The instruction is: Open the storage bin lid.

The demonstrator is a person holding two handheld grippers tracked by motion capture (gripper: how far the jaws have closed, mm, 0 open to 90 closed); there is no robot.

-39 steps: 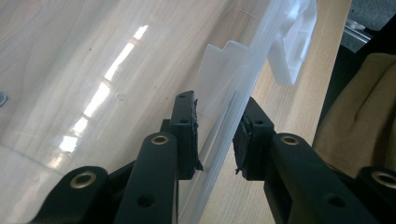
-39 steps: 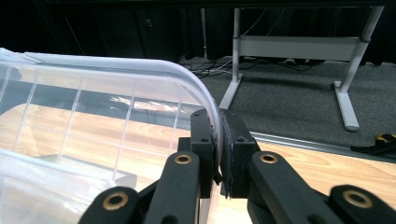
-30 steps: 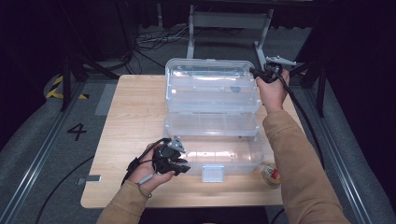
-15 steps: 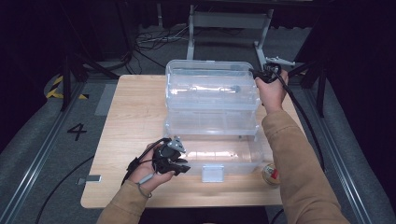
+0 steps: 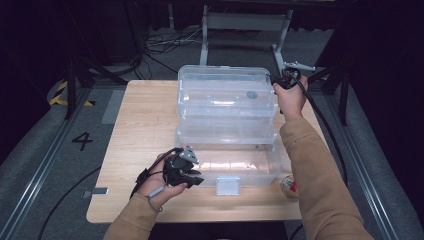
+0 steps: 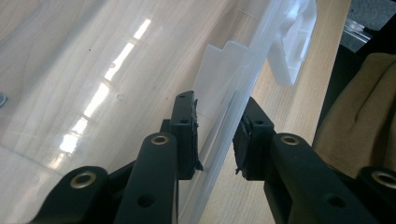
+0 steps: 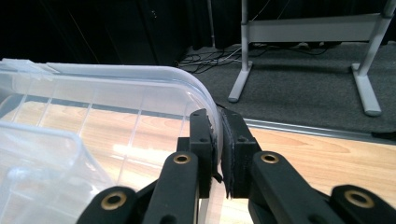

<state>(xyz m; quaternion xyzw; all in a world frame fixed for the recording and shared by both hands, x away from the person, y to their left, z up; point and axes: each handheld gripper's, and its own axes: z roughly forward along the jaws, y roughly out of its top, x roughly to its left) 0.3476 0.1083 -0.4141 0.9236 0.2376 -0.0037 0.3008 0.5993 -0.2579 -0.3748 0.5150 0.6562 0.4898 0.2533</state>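
A clear plastic bin (image 5: 240,167) with a white latch (image 5: 227,185) rests at the table's front. A second clear bin (image 5: 225,92) sits nested in it, raised and toward the back. My left gripper (image 5: 192,179) is at the lower bin's front left corner. In the left gripper view it (image 6: 217,140) stands open, with the bin's thin wall (image 6: 224,112) running between the jaws. My right gripper (image 5: 280,80) is at the upper bin's back right corner. In the right gripper view it (image 7: 219,140) is shut on that bin's curved rim (image 7: 205,100).
A small round roll (image 5: 290,186) lies on the wooden table (image 5: 140,130) by the lower bin's front right corner, beside my right sleeve. A metal frame (image 5: 245,22) stands on the floor behind the table. Rails run along both sides.
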